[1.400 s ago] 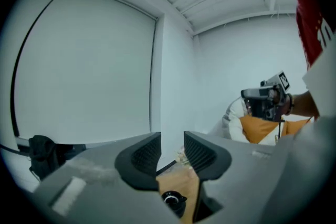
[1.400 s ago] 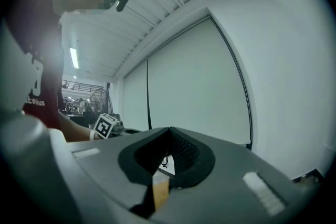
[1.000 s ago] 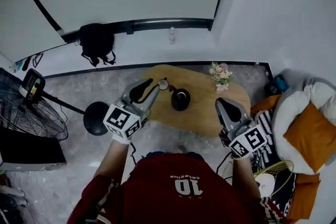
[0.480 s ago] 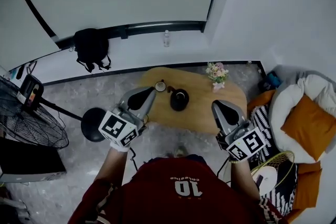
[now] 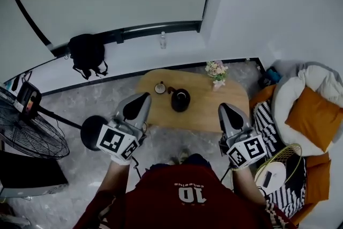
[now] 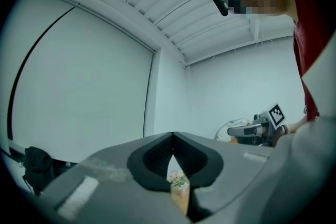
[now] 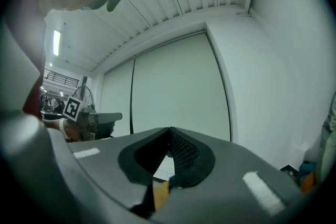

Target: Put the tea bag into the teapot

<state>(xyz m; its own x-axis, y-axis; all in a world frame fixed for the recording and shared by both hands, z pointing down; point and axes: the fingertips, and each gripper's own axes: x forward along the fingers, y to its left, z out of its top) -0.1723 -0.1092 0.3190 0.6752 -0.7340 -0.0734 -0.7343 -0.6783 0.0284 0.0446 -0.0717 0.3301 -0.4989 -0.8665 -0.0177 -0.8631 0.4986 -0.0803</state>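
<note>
A black teapot (image 5: pixel 180 100) stands in the middle of a low wooden table (image 5: pixel 225 104), its lid off as far as I can see. A small cup (image 5: pixel 159 87) sits to its left. No tea bag can be made out in any view. My left gripper (image 5: pixel 143 99) hovers at the table's near left edge, short of the cup, its jaws shut with nothing between them. My right gripper (image 5: pixel 224 109) hangs over the table's near right edge, also shut and empty. In the left gripper view the jaws (image 6: pixel 172 135) meet at their tips; the right gripper view shows its jaws (image 7: pixel 169 129) together too.
A small vase of flowers (image 5: pixel 216 71) stands at the table's far right. A black backpack (image 5: pixel 86 51) leans on the wall, and a fan (image 5: pixel 27 131) with a round black base (image 5: pixel 92 131) stands to the left. Orange cushions (image 5: pixel 313 115) and a striped cushion (image 5: pixel 265 118) lie to the right.
My left gripper has drawn back from over the cup toward me and its jaws have shut. The right gripper has hardly moved. The head view has shifted slightly.
</note>
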